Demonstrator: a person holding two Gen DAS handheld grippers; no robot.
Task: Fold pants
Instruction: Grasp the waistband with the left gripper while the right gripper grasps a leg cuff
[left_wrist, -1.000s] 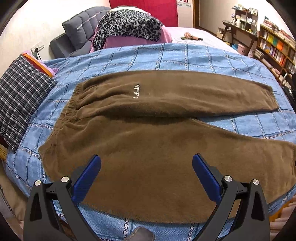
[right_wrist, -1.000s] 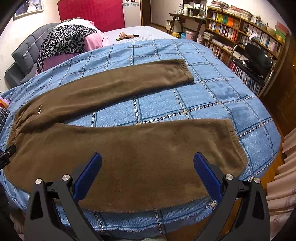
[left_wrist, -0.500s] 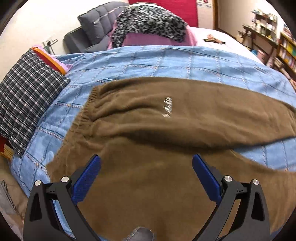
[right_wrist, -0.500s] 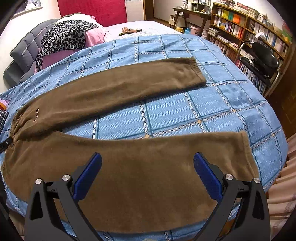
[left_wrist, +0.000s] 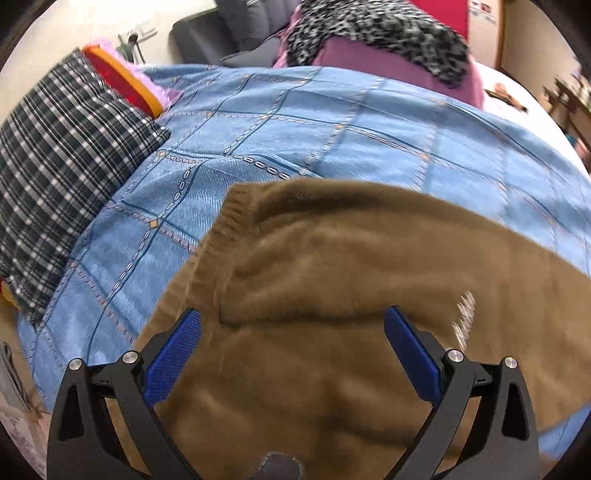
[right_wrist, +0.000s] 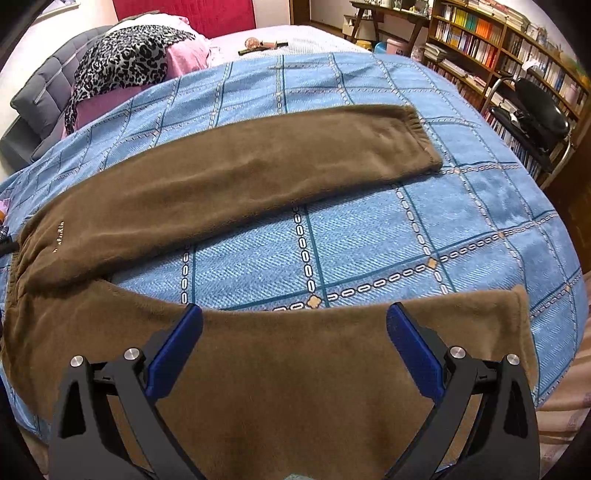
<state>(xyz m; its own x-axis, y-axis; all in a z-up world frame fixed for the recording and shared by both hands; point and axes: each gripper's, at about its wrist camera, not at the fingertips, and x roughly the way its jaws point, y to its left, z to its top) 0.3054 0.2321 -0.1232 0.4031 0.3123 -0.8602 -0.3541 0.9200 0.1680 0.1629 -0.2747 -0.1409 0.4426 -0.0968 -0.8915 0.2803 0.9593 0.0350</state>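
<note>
Brown fleece pants (right_wrist: 258, 177) lie spread flat on a blue checked bedspread (right_wrist: 369, 240), legs apart in a V, waistband to the left. In the left wrist view the waistband end (left_wrist: 236, 214) and hip area (left_wrist: 332, 277) fill the lower frame. My left gripper (left_wrist: 291, 343) is open, low over the hip area near the waistband. My right gripper (right_wrist: 293, 339) is open, low over the near leg (right_wrist: 295, 369), close to its cuff end (right_wrist: 517, 321). Neither holds cloth.
A plaid pillow (left_wrist: 55, 166) lies at the left edge of the bed. A leopard-print cloth on pink bedding (right_wrist: 129, 62) and a grey sofa (right_wrist: 33, 96) are at the back. A bookshelf (right_wrist: 498, 48) and black chair (right_wrist: 535, 118) stand to the right.
Both grippers have moved forward and down toward the pants. The left one has swung toward the waistband; the right one now sits over the near leg. Both stay open.
</note>
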